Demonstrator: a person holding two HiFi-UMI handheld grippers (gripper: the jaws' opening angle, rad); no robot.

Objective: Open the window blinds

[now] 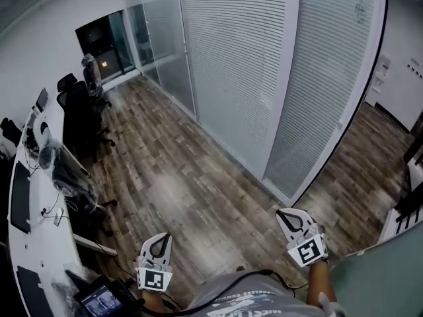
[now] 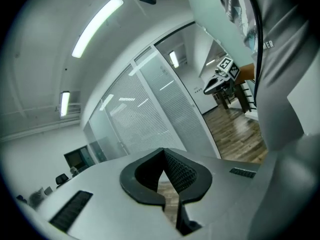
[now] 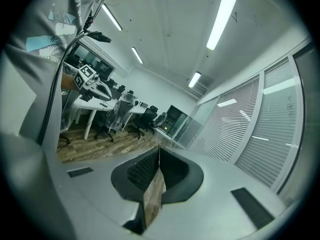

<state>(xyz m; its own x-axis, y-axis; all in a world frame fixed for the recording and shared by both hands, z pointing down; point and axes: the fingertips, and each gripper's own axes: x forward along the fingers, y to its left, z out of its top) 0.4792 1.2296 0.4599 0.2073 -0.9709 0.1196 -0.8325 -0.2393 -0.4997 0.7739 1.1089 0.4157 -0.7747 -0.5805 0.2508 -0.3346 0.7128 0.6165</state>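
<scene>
The person stands on the wood floor (image 1: 178, 177) facing the glazed partition. The window blinds (image 1: 231, 65) hang there with their slats turned flat, well apart from both grippers. The left gripper (image 1: 160, 238) is held low by the body, its fingers (image 2: 180, 173) clenched on nothing. The right gripper (image 1: 287, 214) sits a little further forward, its fingers (image 3: 142, 171) likewise pressed together and empty.

I'd say the step in hand is the approach, so the job has barely begun. To do it well, I'd walk straight up to the nearer panel, keeping clear of the tabletop (image 1: 43, 249) and chairs (image 1: 79, 117) on the left. I'd find the wand or cord first; from here I can't make one out. Only then would I loosen one pair of fingers, take the control lightly, and turn or pull it steadily so the slats don't jam.
</scene>
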